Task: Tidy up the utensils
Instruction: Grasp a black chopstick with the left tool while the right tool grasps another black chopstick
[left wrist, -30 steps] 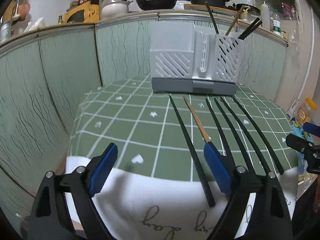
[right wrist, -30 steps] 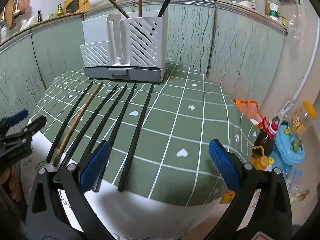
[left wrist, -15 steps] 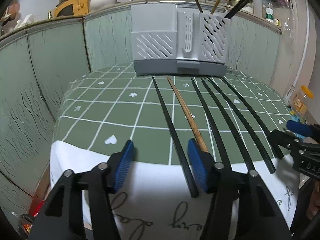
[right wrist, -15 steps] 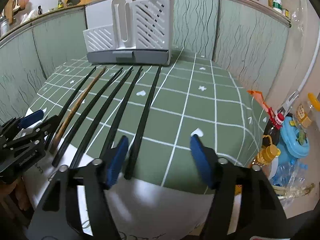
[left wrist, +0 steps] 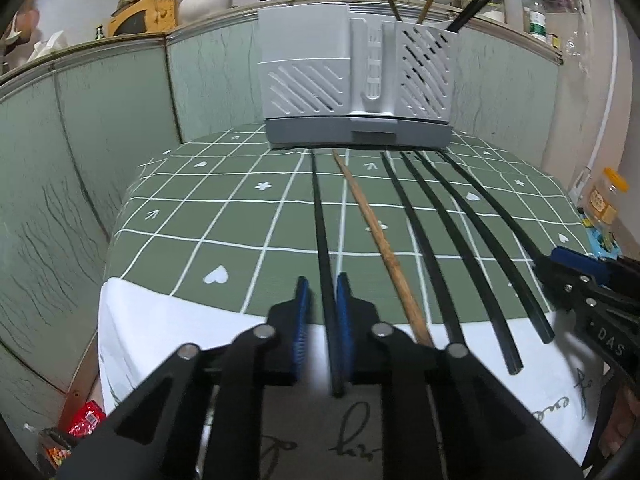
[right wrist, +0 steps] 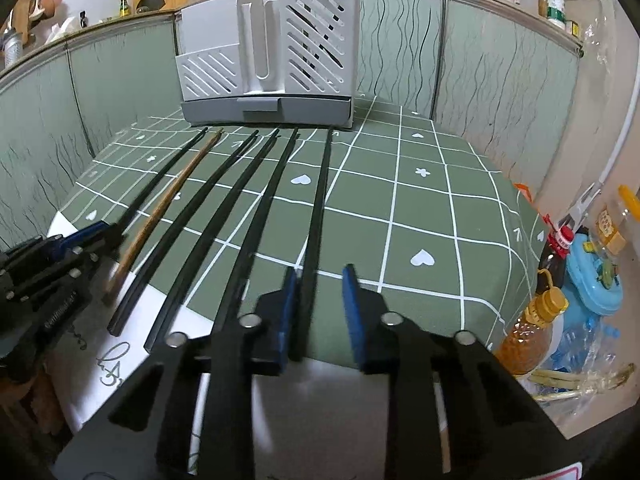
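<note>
- Six chopsticks lie fanned on the table (left wrist: pixel 224 236), butts at the near edge, tips toward the grey utensil caddy (left wrist: pixel 356 80) at the far edge; the caddy already carries a few sticks upright in its right-hand slotted bin.
- Left tool (left wrist: pixel 322 300): jaws narrow, blue pads either side of the leftmost black chopstick (left wrist: pixel 320 216) near its butt. Looks about shut on it; cannot tell whether both pads bear.
- Right tool (right wrist: pixel 318 284): jaws half-closed around the rightmost black chopstick (right wrist: pixel 320 196). Left pad touching or just beside it, a gap at the right pad; not gripped.
- Wooden chopstick (left wrist: pixel 376 236) and three black ones between them lie untouched.
- Step in hand, as I judge it: taking hold of the outermost sticks, one per tool.
- Next calls for: finish both squeezes, lift clear of neighbours, tip upright, drop into the caddy's bin.
</note>
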{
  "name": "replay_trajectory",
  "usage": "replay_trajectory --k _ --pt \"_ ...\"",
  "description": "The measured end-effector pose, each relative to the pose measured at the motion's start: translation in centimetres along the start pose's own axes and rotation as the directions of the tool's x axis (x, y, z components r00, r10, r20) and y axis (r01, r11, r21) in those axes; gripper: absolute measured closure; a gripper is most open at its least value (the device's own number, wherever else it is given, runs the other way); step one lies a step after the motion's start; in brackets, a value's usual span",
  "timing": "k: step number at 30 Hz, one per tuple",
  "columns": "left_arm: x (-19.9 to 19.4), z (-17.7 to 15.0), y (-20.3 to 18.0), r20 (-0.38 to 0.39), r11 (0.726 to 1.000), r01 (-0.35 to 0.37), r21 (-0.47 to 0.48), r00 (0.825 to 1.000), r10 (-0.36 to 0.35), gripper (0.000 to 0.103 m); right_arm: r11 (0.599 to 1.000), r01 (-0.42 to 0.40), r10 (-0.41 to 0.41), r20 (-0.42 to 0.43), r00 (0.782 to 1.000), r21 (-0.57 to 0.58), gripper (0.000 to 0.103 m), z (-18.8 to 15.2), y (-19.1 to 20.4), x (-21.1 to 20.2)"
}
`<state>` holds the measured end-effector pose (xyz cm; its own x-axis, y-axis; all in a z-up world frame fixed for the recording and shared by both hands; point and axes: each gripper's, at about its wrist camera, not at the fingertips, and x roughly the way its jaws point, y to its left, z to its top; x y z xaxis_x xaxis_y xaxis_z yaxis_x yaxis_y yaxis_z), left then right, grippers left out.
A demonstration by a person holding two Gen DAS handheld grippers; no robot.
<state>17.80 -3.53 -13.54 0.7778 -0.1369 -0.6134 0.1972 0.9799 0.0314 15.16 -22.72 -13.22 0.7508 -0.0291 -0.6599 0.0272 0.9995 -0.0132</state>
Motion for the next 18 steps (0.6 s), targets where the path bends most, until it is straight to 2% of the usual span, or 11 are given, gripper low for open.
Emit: replay_trajectory --k 4,7,13,18 --pt "0.0 0.0 0.1 -0.001 1.000 -0.008 -0.001 1.000 0.008 0.095 1.000 0.014 -0.014 -0.002 1.000 -0.017 0.097 -0.1 0.7 -0.1" --pt "0.0 0.0 -0.1 0.002 1.000 -0.020 0.012 1.000 0.020 0.095 1.000 0.000 0.000 -0.021 1.000 0.003 0.097 0.1 0.4 -0.1" --pt "0.0 0.2 0.6 -0.015 0.999 0.022 -0.027 1.000 -0.022 0.095 0.998 -0.040 0.041 -0.038 0.998 0.043 0.097 0.4 -0.2 -0.5" --pt "-0.9 0.7 0.7 -0.014 0.999 0.037 -0.020 0.999 -0.038 0.095 0.997 -0.055 0.056 -0.027 0.998 0.046 0.097 0.7 -0.5 -1.4"
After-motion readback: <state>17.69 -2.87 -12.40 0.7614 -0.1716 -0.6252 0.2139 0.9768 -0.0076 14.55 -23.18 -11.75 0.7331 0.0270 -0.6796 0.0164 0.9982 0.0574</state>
